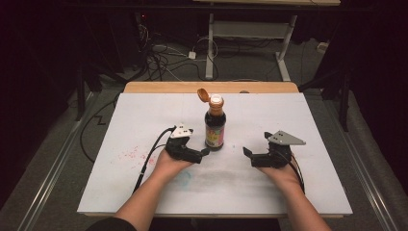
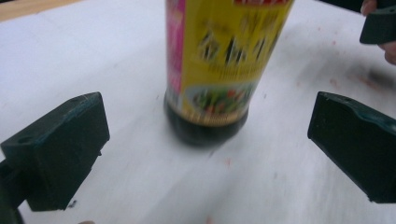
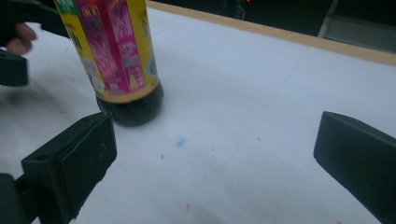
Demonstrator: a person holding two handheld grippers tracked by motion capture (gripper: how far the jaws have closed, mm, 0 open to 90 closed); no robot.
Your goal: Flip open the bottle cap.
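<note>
**Open sauce bottle stands between two spread grippers, left one nearer**

Nearest the camera, the person's forearms come in over the near edge of the table (image 1: 120,192), each hand holding a gripper just short of the bottle (image 1: 215,126). The bottle stands upright near the middle of the white table top, a little toward the far edge, its long axis vertical. It is dark, with a yellow and pink label, and its orange flip cap (image 1: 203,95) is hinged back and hangs off the neck toward the far left, so the white spout is uncovered.

The left gripper (image 1: 205,152) is the closer of the two. Its tips sit just beside the bottle's base on the left, and in the left gripper view the bottle (image 2: 219,70) stands straight ahead, centred in the gap between the jaws, which are spread wide with nothing in them. A straight push forward would likely put the jaws either side of the lower label.

The right gripper (image 1: 247,152) is near but clearly apart from the bottle on its right side. Its jaws are also wide and empty. In the right gripper view the bottle (image 3: 119,60) lies ahead and off to the left, outside the line of the jaws, so this hand would have to swing in before it could reach bottle or cap.

Faint pink flecks (image 1: 131,155) mark the table toward the left edge.
</note>
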